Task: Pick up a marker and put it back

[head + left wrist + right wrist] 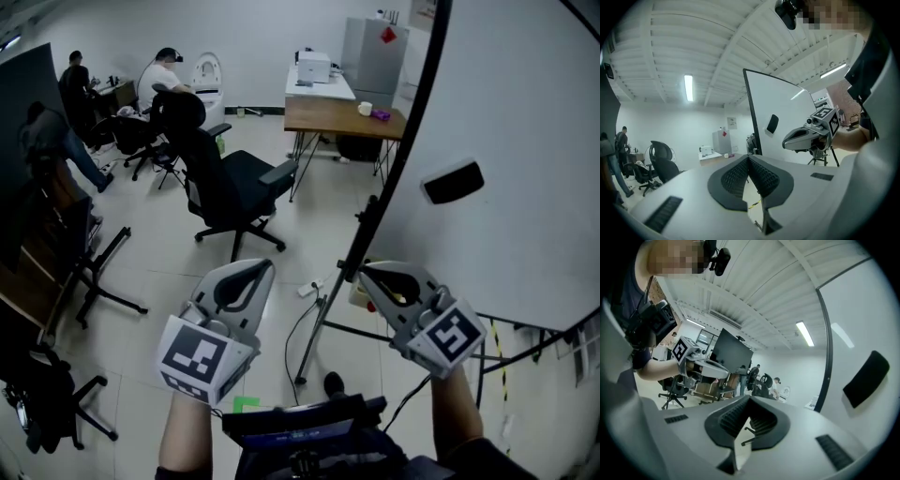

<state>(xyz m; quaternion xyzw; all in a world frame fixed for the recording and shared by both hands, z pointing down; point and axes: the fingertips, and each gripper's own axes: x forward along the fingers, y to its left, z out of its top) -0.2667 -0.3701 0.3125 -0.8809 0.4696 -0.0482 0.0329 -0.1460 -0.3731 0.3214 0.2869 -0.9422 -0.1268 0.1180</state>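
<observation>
**Reaching stage, nothing picked up yet**

Holding up 2 claws, the left claw and the right claw, both pinched together on nothing. No marker in any view, so cannot place it. Just ahead of the right claw, a whiteboard; up and to its right, a black eraser. Judged next: find the marker, spread the tips, close around its barrel.

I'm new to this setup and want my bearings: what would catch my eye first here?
The big whiteboard fills the head view's right side, with a black eraser on its face. Low in the middle, the left gripper and right gripper are held out side by side, both with jaws together and nothing between them. A black office chair stands beyond them.
</observation>
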